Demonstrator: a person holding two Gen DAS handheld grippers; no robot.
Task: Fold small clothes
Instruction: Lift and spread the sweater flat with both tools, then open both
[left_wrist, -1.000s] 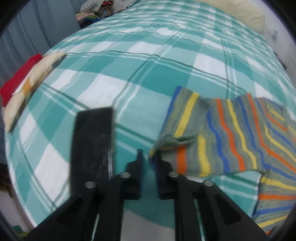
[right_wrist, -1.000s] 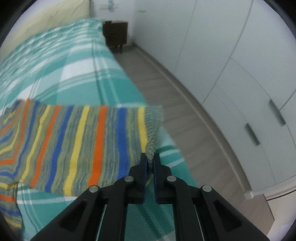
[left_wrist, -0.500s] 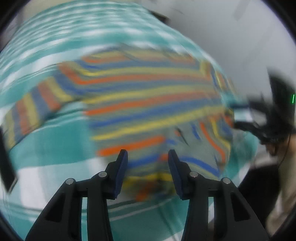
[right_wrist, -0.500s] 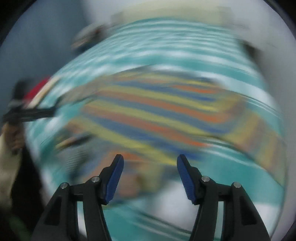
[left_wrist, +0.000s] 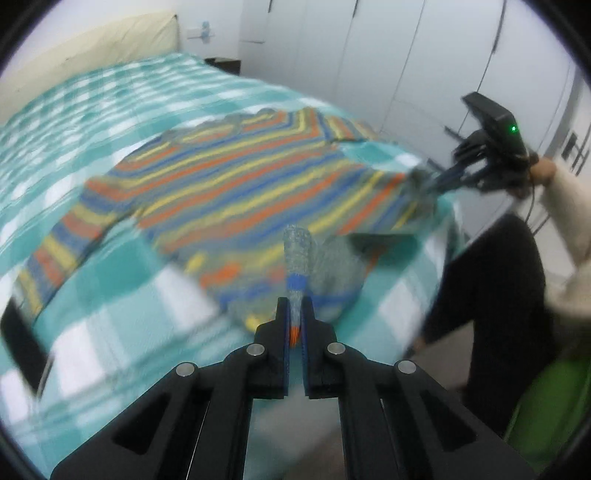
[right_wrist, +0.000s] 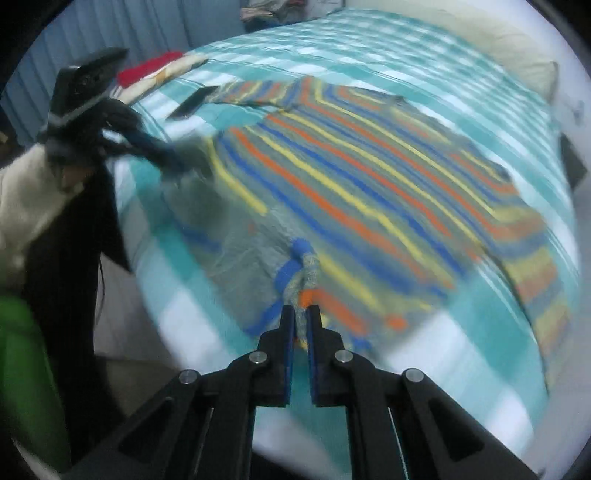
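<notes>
Now both grippers pinch the sweater's (left_wrist: 236, 184) near hem: the left gripper (left_wrist: 294, 308) has just closed its jaws on a bunched corner, where half a second ago they stood apart over the knit; the right gripper (right_wrist: 301, 314) has likewise just clamped the opposite corner. A second ago each held a sleeve end. Beyond the jaws, the striped sweater lies spread, sleeves out, on the checked bed (left_wrist: 110, 96), a phone (right_wrist: 192, 101) beside one cuff.

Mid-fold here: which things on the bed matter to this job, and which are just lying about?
In play:
striped knitted sweater
left gripper, shut on its hem
right gripper, shut on its hem

Lying about:
flat black phone-like slab
red and cream folded cloth
cream pillow
</notes>
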